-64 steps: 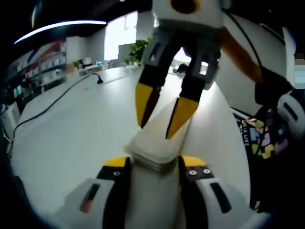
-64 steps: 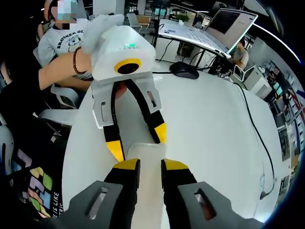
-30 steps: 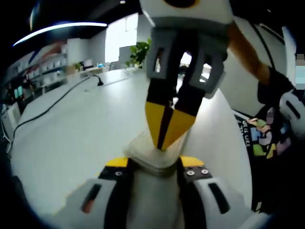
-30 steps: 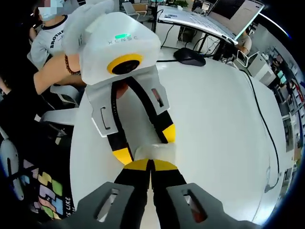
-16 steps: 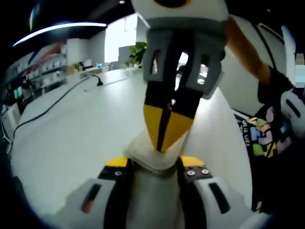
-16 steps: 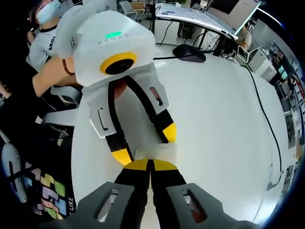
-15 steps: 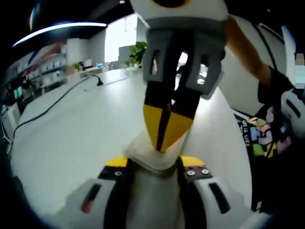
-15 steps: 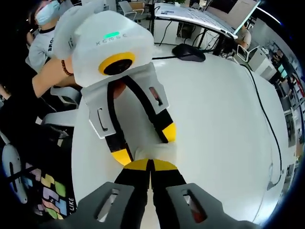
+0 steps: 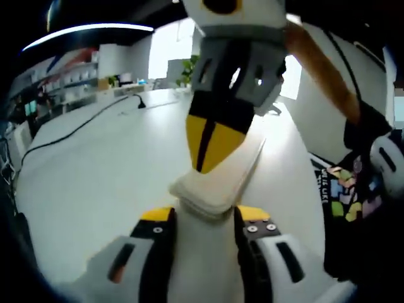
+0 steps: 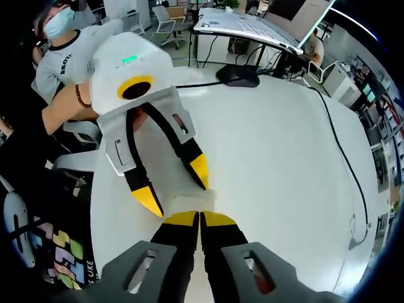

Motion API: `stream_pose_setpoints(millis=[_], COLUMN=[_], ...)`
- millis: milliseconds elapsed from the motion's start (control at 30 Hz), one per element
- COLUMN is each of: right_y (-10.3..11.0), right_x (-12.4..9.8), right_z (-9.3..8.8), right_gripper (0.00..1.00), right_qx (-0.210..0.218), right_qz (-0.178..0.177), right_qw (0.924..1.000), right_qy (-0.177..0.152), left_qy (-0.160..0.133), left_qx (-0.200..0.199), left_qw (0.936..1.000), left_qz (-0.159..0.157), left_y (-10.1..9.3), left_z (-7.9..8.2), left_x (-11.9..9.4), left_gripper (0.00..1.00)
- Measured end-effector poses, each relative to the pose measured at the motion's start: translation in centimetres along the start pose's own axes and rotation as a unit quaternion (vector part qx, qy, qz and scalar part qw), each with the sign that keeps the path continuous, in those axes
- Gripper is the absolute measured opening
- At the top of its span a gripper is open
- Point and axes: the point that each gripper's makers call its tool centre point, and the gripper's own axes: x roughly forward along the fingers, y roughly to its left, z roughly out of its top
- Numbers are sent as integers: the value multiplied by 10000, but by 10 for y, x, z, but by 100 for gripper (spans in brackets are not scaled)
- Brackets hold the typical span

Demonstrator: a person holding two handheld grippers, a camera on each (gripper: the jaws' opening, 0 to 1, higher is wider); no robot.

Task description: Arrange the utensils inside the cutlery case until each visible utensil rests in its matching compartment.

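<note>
Here, two hand-held tools work on one pale, slim cutlery case (image 9: 218,183) above a white bench (image 9: 95,177). In the left gripper view, the left tool (image 9: 201,222) has its yellow-tipped jaws spread to the case's width, one on each side of the near end, gripping it across its narrow body. Just ahead of that tool and above it, the right tool (image 9: 211,142) comes down with its yellow jaws pressed together, and their tips meet the top face of the case. In the right gripper view, the right tool (image 10: 200,219) shows its jaws closed flat together, with the near edge of the case (image 10: 189,203) right at their tips; whether a thin lid edge is pinched between them cannot be told. Directly beyond it, the left tool (image 10: 172,186) straddles the case with its jaws apart. No utensils are visible, so the case appears to be closed, and the step in hand is probably opening it. To do that well, the left tool should keep a firm, level grip so the case does not twist or slip out. The right tool should work only on the lid edge, lifting or sliding gently along the case's length instead of prying hard. Holding the case low over the bench would limit any spill. A black cable (image 10: 341,158) and a computer mouse (image 10: 237,76) lie well beyond both tools.
</note>
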Motion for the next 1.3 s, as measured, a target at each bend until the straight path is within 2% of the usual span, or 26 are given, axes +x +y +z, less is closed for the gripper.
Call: stream_pose_setpoints(millis=[167,333,500,567,633,667,800,900,1067,1133,1233,1300], right_y=[-8,-15,-11,-9,-11,-11,-9,-8,-10,-7,-13,-15], right_x=[7,8,8,8,9,9,9,8,8,4,-6,-14], right_z=[-8,-7,-9,-10,-11,-12,-13,-14,-12,-20,-44,-57], right_gripper=[6,8,4,2,2,2,2,2,2,6,12,15], right_qx=[33,106,209,110,95,211,148,145,281,332,197,223], right_qz=[-1,-34,97,68,4,13,24,-10,91,254,91,106], right_qw=[10000,9999,9997,9999,9999,9998,9999,9999,9994,9988,9998,9997], right_qy=[77,12,-39,0,45,67,44,23,-192,-269,-26,10], left_qy=[-200,-192,-297,-353,-312,-307,-134,-29,-36,12,111,176], left_qx=[-152,-322,-402,-495,-524,-422,-324,-177,-134,41,182,269], left_qw=[9997,9993,9987,9981,9981,9986,9993,9998,9999,10000,9997,9994], left_qz=[-73,-4,114,93,56,76,95,89,84,75,125,147], left_y=[-6,-4,4,4,1,1,-3,-5,-7,-10,-12,-12], left_z=[13,17,22,24,24,25,24,22,22,22,22,22], left_x=[-6,-5,-3,-2,1,2,5,8,7,6,6,5], left_gripper=[31,28,20,15,10,9,8,2,2,3,3,3])
